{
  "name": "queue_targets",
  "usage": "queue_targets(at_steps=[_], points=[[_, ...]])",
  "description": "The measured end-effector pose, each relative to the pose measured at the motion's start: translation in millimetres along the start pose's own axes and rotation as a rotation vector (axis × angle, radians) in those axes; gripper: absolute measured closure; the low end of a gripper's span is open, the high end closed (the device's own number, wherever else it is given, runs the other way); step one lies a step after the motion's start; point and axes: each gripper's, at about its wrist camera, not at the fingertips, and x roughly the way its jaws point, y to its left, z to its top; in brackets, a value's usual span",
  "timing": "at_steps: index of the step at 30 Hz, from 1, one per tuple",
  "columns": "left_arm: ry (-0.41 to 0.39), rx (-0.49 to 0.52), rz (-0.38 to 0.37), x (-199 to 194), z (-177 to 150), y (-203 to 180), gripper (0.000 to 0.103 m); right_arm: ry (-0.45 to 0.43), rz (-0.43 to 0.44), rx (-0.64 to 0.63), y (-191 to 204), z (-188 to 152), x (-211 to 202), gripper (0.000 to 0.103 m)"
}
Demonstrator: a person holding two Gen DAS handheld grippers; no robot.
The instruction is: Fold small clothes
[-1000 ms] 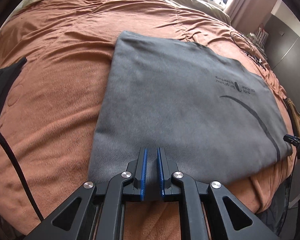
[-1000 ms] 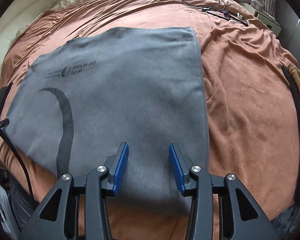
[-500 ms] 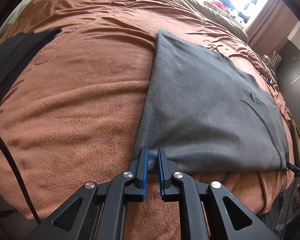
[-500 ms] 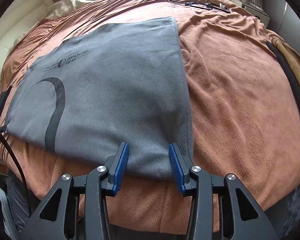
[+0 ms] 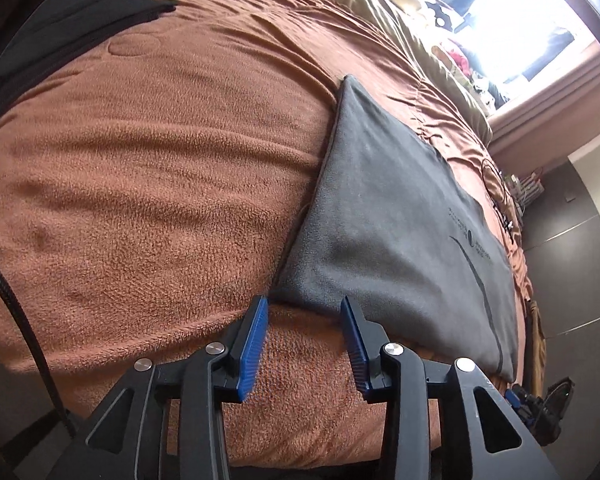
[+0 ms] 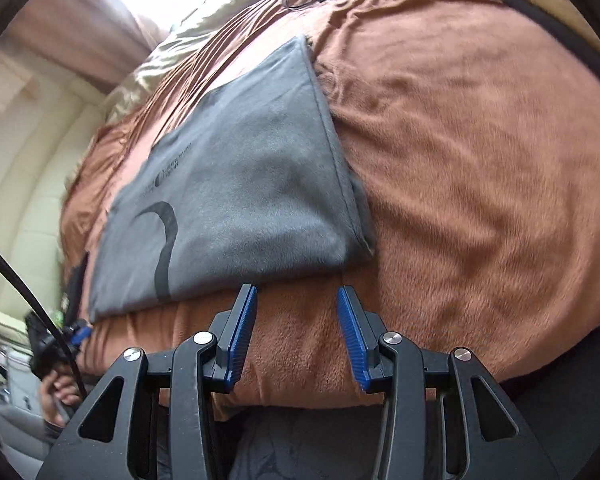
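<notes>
Now both grippers sit low at the near edge of the bed, jaws spread wide and holding nothing. A grey cloth lies flat on the brown blanket, its near corners just ahead of the left gripper and right gripper. Whether either fingertip touches the cloth is hard to tell. Dark clothing lies further off to the left on the blanket
</notes>
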Motion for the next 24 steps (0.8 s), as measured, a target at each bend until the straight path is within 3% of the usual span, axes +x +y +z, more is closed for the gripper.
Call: queue_targets(at_steps=[17, 24], points=[[-0.012, -0.165, -0.103, 20.3, 11.3, 13.7, 0.059, -0.074, 0.291, 0.282, -72.7, -9.1, 11.5, 0.063], [-0.053, -0.174, -0.05, 23.2, 13.9, 11.0, 0.075, -0.165, 0.267, 0.33, -77.0, -16.0, 12.5, 0.064]])
